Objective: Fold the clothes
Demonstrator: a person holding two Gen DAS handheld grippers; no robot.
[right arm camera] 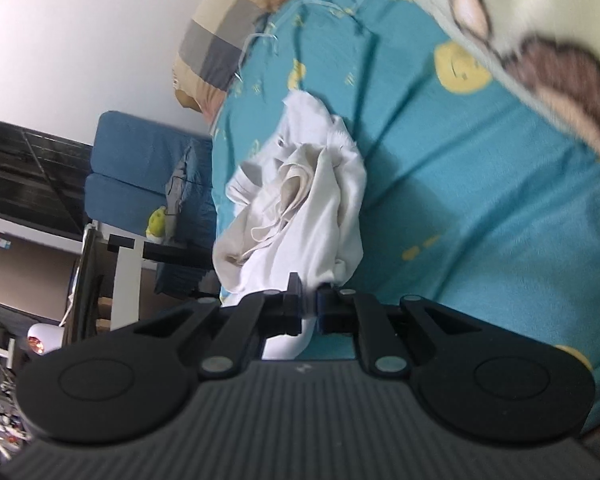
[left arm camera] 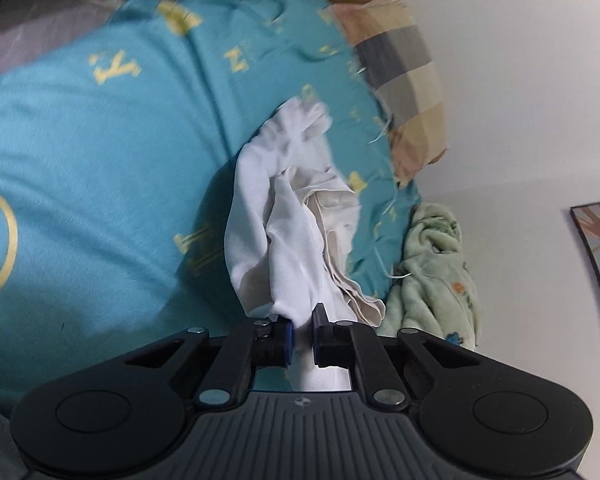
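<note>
A white garment (left arm camera: 284, 216) hangs bunched and twisted above the teal bed sheet (left arm camera: 100, 160). My left gripper (left arm camera: 303, 330) is shut on one edge of it, with cloth pinched between the fingers. In the right wrist view the same white garment (right arm camera: 300, 208) hangs crumpled, and my right gripper (right arm camera: 309, 310) is shut on another edge of it. The garment's far end droops toward the sheet (right arm camera: 460, 200); I cannot tell whether it touches.
A checked pillow (left arm camera: 404, 80) lies at the bed's edge by the white wall. A pale green fleece blanket (left arm camera: 436, 272) is bunched beside it. A cream patterned blanket (right arm camera: 540, 40) lies on the bed. Blue cushions (right arm camera: 140, 168) and cluttered furniture stand beyond the bed's side.
</note>
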